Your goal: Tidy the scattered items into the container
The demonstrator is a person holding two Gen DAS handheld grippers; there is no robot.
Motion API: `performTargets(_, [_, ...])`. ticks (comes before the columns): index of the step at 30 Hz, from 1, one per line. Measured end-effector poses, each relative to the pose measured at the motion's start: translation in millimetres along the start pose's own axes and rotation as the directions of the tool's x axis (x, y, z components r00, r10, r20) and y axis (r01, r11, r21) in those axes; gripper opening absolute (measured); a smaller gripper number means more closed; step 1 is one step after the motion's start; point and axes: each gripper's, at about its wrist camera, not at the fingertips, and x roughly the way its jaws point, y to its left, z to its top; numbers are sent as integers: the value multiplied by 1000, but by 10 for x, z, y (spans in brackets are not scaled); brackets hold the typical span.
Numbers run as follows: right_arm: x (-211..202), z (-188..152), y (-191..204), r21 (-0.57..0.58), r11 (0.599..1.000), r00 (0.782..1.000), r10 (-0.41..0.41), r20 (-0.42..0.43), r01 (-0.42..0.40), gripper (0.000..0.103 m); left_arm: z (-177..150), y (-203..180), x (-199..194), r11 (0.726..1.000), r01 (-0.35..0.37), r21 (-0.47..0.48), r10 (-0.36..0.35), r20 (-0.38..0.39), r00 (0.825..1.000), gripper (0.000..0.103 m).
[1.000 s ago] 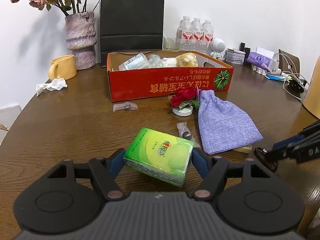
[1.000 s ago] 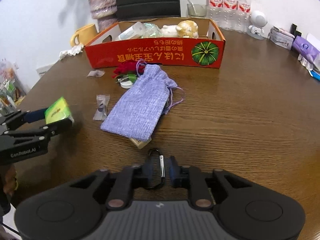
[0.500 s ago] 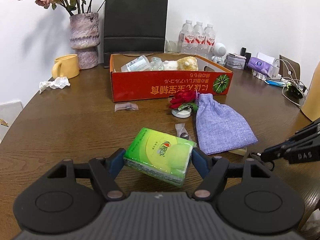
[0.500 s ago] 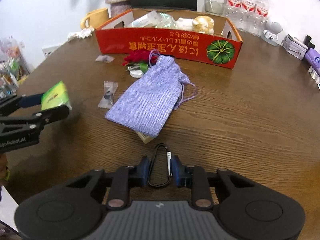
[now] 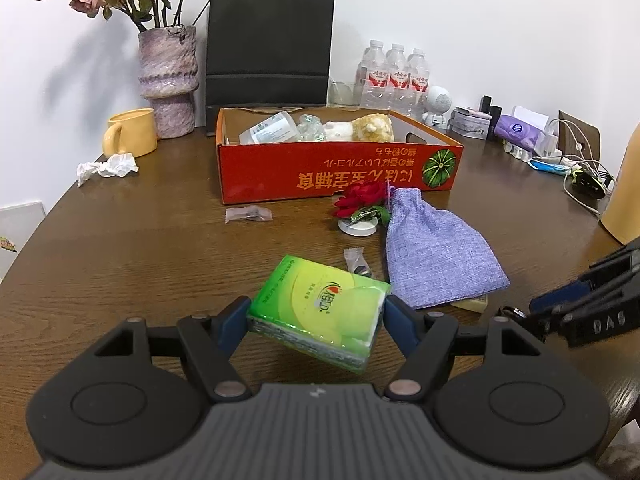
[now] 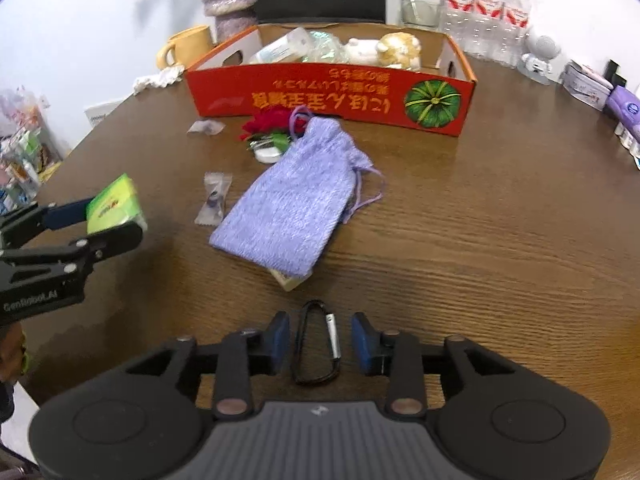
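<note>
My left gripper (image 5: 316, 316) is shut on a green tissue pack (image 5: 320, 308) and holds it above the table; it also shows in the right wrist view (image 6: 114, 208). My right gripper (image 6: 320, 340) is open, its fingers on either side of a black carabiner (image 6: 318, 342) lying on the table. The red cardboard box (image 5: 340, 172) stands at the back with a bottle and a plush toy inside. A purple cloth pouch (image 5: 436, 256), a red rose (image 5: 360, 200), a white lid (image 5: 357, 227) and two small wrapped items (image 5: 248, 214) (image 5: 358, 262) lie before the box.
A yellow mug (image 5: 130, 132), a crumpled tissue (image 5: 106, 166), a purple vase (image 5: 168, 80), a black paper bag (image 5: 270, 44) and water bottles (image 5: 394, 74) stand at the back. Chargers and cables (image 5: 576, 164) lie at the right edge. A small block (image 6: 288, 280) pokes out under the pouch.
My right gripper has opened wider around the carabiner, which now lies free on the table. My left gripper has lifted the tissue pack slightly and still holds it.
</note>
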Motion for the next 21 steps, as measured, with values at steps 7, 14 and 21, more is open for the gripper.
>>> performTargets(7, [36,-37,119,-84,996,999,-12,-32,9,24,-2,-6,-37,1000,10,2,-10,8,1000,73])
performTargets(14, [-56,22,39,-57,998,1000,-5,-7,4,0,11,-8,-55,1000,3,-4,-3,14,1000,73])
performTargets(21, [-79,26,-35,-8,1000,1000,12,-16,-12,12,0,-44,-72,1000,4,-4,-4,9,1000,73])
